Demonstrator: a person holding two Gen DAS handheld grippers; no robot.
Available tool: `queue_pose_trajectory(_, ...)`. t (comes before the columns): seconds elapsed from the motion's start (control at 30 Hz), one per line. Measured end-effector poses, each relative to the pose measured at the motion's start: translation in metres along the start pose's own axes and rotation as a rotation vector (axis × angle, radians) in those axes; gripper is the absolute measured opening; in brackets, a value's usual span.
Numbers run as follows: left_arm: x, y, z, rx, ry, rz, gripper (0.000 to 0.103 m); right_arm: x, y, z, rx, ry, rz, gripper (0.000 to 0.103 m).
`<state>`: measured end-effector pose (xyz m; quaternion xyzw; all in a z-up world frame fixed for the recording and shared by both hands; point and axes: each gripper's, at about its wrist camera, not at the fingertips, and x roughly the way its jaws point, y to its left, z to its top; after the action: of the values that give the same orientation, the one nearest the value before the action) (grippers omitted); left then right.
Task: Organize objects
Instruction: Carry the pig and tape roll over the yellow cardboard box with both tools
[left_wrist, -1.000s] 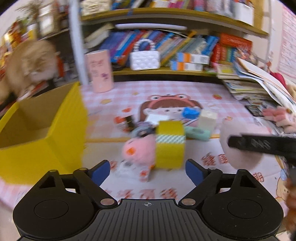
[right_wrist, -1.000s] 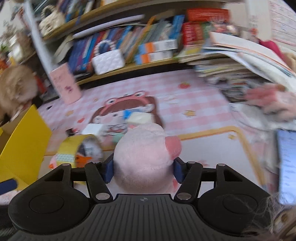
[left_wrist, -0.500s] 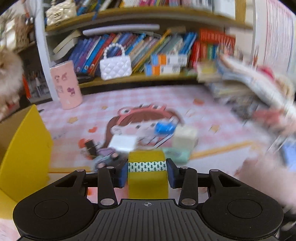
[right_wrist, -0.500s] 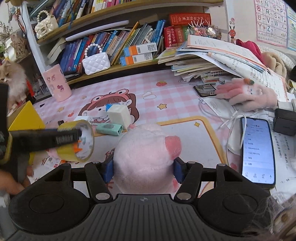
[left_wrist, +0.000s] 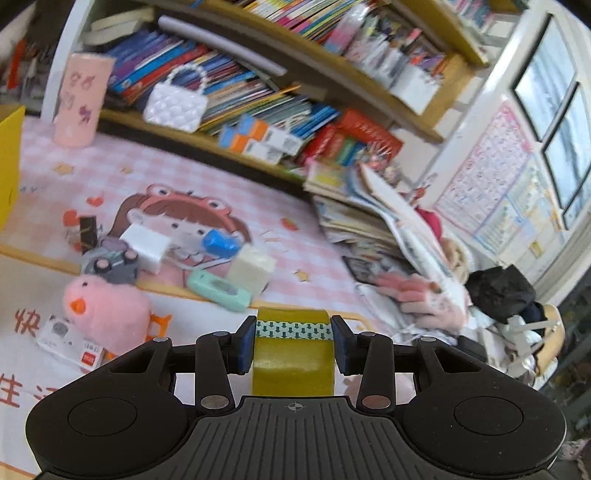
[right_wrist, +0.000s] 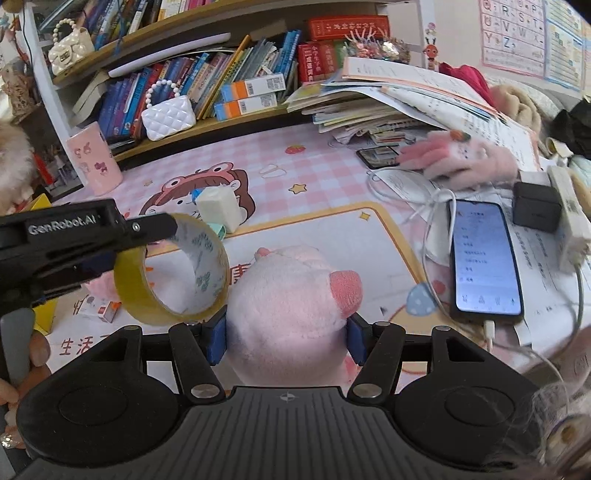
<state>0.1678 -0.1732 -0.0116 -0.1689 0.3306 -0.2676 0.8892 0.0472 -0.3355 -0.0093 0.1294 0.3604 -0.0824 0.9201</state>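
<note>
Bookshelves back a pink-checked worktop (left_wrist: 207, 166) strewn with small toys. Left gripper (left_wrist: 293, 341) fingers pinch the yellow tape roll (left_wrist: 293, 354) across its width; right gripper (right_wrist: 282, 341) fingers squeeze a pink plush (right_wrist: 291, 295). Yellow box (left_wrist: 9, 166) lies far left of the tape, nearer the left hand, so the tape likely travels leftward.

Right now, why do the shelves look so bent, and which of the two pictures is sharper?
Left wrist view: the fisheye lens bows the bookshelf, the whole frame tilts, and the books are smeared by motion blur; the tape roll in the left claw stays crisp. Right wrist view: same curved edges, but sharper overall; the phone screen glows bright, and the pink plush toy in the right claw looks soft.
</note>
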Motion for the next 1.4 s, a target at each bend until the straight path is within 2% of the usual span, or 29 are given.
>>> queue_pose_trajectory(0.13, -0.023, 0.006, -0.001, -0.027, -0.015, 0.029, 0.039, -0.006, 0.009, -0.005, 0.0, -0.002, -0.009, 0.058)
queue_pose_trajectory(0.33, -0.088, 0.034, -0.017, -0.019, -0.032, 0.113, 0.039, -0.017, 0.045, -0.019, -0.077, -0.001, 0.058, 0.058)
queue_pose_trajectory(0.6, -0.176, 0.09, -0.051, -0.071, -0.047, 0.303, 0.039, -0.035, 0.128, -0.053, -0.228, 0.04, 0.209, 0.058)
queue_pose_trajectory(0.9, -0.246, 0.141, -0.069, -0.074, -0.07, 0.441, 0.039, -0.052, 0.216, -0.101, -0.365, 0.117, 0.328, 0.058)
queue_pose_trajectory(1.17, -0.293, 0.17, -0.077, -0.061, -0.093, 0.453, 0.039, -0.066, 0.266, -0.133, -0.37, 0.132, 0.357, 0.058)
queue_pose_trajectory(1.4, -0.318, 0.184, -0.079, -0.041, -0.119, 0.437, 0.04, -0.078, 0.298, -0.147, -0.402, 0.105, 0.369, 0.058)
